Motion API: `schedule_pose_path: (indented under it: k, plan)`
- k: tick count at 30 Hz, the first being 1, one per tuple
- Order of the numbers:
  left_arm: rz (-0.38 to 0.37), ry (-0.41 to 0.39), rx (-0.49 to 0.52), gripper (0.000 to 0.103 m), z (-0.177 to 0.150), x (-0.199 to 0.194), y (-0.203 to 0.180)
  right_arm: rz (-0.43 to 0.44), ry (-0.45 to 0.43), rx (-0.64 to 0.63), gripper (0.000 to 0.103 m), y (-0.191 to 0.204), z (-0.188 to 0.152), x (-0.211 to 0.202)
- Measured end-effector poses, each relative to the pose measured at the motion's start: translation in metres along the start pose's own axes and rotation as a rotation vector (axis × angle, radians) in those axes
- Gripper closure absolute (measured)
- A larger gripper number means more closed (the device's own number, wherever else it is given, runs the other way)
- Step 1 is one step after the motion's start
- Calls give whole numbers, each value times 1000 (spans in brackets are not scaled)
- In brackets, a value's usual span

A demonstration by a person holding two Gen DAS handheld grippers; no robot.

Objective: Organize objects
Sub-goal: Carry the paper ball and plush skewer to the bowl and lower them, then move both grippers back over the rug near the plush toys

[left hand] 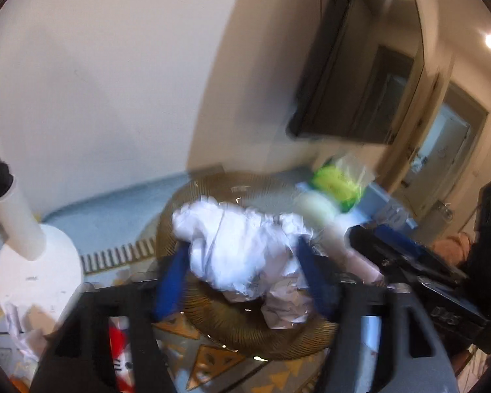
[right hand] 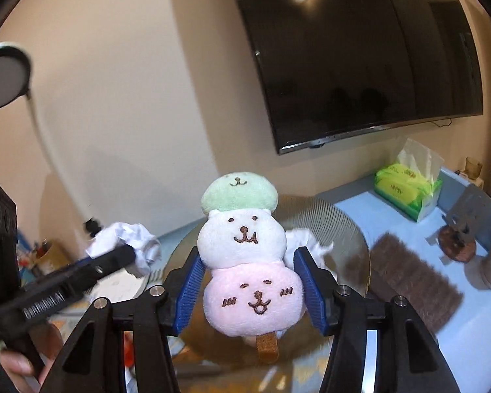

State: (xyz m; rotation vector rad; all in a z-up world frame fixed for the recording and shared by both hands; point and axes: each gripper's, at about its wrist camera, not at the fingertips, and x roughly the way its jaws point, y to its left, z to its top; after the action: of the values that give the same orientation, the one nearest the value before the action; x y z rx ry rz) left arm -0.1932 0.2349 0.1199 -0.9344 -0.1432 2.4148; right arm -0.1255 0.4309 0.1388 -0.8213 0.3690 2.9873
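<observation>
The left hand-held gripper (left hand: 242, 281) is clamped on a crumpled white paper wad (left hand: 242, 245) above the gold ribbed plate (right hand: 353, 229), while the right hand-held gripper (right hand: 252, 281) squeezes the pink bottom ball of a 3-ball plush skewer toy (right hand: 245, 249) over the same plate. The wad looks loosely pinched and could slip or shed pieces onto the blue bench (right hand: 474, 311), and the 2 grippers may collide. The plate holds more crumpled paper (right hand: 311, 242).

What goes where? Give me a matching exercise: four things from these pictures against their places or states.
Things:
1. crumpled paper
2. plush toy
3. tissue box
4. television

Places or states:
A. mounted on the wall
B. on the blue surface, far right
C. held in the left hand-held gripper
D. held in the right hand-held gripper

Pairs: 1-C, 2-D, 3-B, 4-A
</observation>
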Motion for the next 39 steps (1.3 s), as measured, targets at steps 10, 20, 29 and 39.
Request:
schedule_pose_path:
  k: [10,20,29,39]
  plan:
    - [-22,-3,14,31,-25,-75,8,7,43,98,20,-35,-13,2]
    - [153,-255,10,1,-104,-250,41,217,98,-18,6,37,-72,-75]
    - [474,-116,-84,1,-199,-214,140,96,73,-206,0,99,-180,-60]
    - [452,-4,-115,1,-224,-196,153,-47,89,-401,0,131,-195,-52]
